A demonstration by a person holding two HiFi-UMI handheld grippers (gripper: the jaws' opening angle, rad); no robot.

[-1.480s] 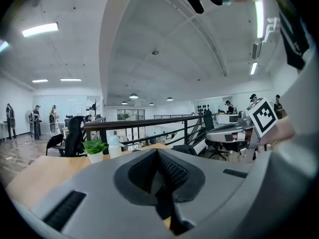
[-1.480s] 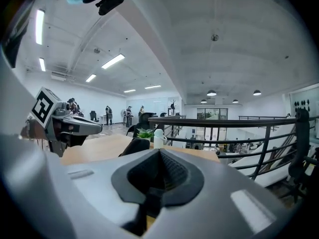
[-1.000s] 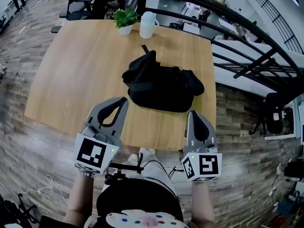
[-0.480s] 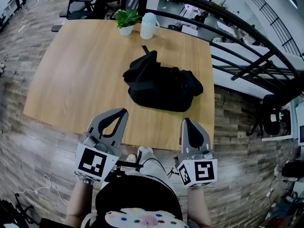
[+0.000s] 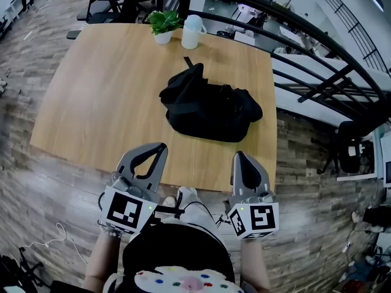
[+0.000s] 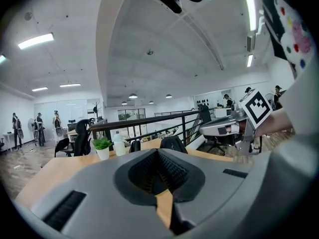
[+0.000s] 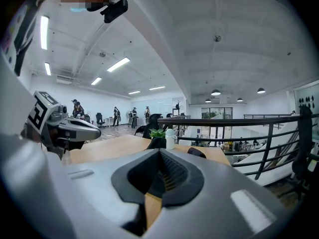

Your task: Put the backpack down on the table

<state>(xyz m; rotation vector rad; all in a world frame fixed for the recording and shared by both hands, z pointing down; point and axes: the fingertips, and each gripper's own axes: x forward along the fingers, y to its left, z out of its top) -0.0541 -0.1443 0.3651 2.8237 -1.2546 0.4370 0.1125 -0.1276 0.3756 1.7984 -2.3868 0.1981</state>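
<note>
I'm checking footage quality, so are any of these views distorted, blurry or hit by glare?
Head view: strong fisheye bows the table edges; backpack sharp, evenly lit. Left gripper view: fisheye with black corners, ceiling light blown out. Right gripper view: same black corners, light strips bright.

No legible text, label, brand, number or sign on any surface in these views.

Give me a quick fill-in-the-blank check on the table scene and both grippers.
1. The ____ backpack lies on the table.
2. The left gripper and right gripper both have jaws ____, holding nothing.
3. The white cup stands beside a potted ____.
Missing words: black; shut; plant.
</note>
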